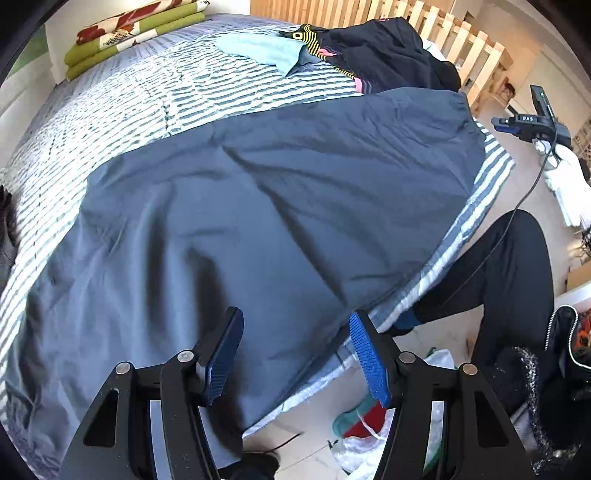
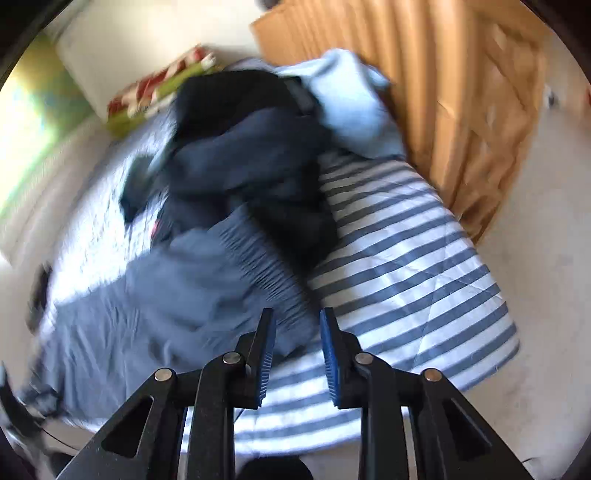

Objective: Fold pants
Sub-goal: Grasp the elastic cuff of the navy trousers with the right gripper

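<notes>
Grey-blue pants [image 1: 258, 192] lie spread flat across a blue-and-white striped bed cover [image 1: 147, 96]. My left gripper [image 1: 295, 317] hangs open over the pants' near edge, with nothing between its blue pads. At the far right of the left wrist view, the right gripper [image 1: 517, 123] is off the bed, over the floor. The right wrist view is blurred. There my right gripper [image 2: 296, 315] has a narrow gap between its pads and nothing in it. It hovers where the pants' gathered waistband [image 2: 255, 254] meets the striped cover [image 2: 406, 266].
A pile of dark clothes [image 1: 388, 51] and a light blue garment [image 1: 258, 48] lie at the bed's far end. A folded green blanket [image 1: 122, 37] sits at the far left. A wooden slat railing [image 1: 443, 33] stands behind. A person's black-trousered leg [image 1: 509, 266] and bags [image 1: 369, 432] are beside the bed.
</notes>
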Demonstrator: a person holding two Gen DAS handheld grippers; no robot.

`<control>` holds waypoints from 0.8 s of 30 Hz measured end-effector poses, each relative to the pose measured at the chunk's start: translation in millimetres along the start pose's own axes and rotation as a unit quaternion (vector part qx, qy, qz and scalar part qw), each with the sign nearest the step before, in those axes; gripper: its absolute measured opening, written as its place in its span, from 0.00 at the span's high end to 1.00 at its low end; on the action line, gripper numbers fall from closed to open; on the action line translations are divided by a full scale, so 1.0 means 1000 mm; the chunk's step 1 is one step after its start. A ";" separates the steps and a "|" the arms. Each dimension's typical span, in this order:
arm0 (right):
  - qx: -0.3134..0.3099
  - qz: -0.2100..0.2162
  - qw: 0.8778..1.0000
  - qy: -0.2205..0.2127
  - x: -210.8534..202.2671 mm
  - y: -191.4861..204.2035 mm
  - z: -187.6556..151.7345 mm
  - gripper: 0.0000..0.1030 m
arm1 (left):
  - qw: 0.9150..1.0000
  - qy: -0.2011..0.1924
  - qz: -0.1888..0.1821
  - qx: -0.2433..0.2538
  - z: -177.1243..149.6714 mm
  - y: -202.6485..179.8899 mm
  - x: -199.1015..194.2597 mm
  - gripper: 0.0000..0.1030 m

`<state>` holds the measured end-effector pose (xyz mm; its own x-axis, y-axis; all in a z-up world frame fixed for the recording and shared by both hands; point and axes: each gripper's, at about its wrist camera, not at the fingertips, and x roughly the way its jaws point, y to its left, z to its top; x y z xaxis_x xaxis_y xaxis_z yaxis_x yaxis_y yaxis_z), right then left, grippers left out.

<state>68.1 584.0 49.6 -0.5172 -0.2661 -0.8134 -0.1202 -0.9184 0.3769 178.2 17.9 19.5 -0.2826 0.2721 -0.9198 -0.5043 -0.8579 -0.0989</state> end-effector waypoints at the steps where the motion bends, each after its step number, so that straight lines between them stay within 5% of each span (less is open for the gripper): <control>1: 0.009 0.018 1.000 0.004 0.006 -0.007 0.004 0.76 | 1.000 0.003 0.002 0.000 0.001 -0.003 0.002 0.38; 5: -0.010 0.046 0.999 0.000 0.024 -0.008 0.012 0.76 | 1.000 0.020 0.009 -0.007 0.003 -0.002 0.012 0.38; 9: -0.055 0.070 0.996 0.016 0.044 -0.004 0.021 0.64 | 0.999 0.038 0.017 -0.013 0.007 -0.002 0.031 0.38; 15: -0.065 0.110 0.990 0.064 0.081 -0.003 0.024 0.59 | 0.998 0.051 0.020 -0.020 0.013 -0.003 0.044 0.38; 19: -0.045 0.173 0.981 0.075 0.080 -0.005 0.017 0.55 | 0.998 0.060 0.019 -0.013 0.018 -0.008 0.053 0.38; 24: -0.094 0.183 0.974 0.097 0.066 0.019 -0.004 0.57 | 0.998 0.067 0.020 0.001 0.019 -0.013 0.058 0.38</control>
<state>34.8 547.7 1.9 -0.3251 -0.6193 -0.7147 0.2082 -0.7841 0.5847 153.1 53.4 -25.7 -0.1908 0.1757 -0.9658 -0.4968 -0.8658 -0.0594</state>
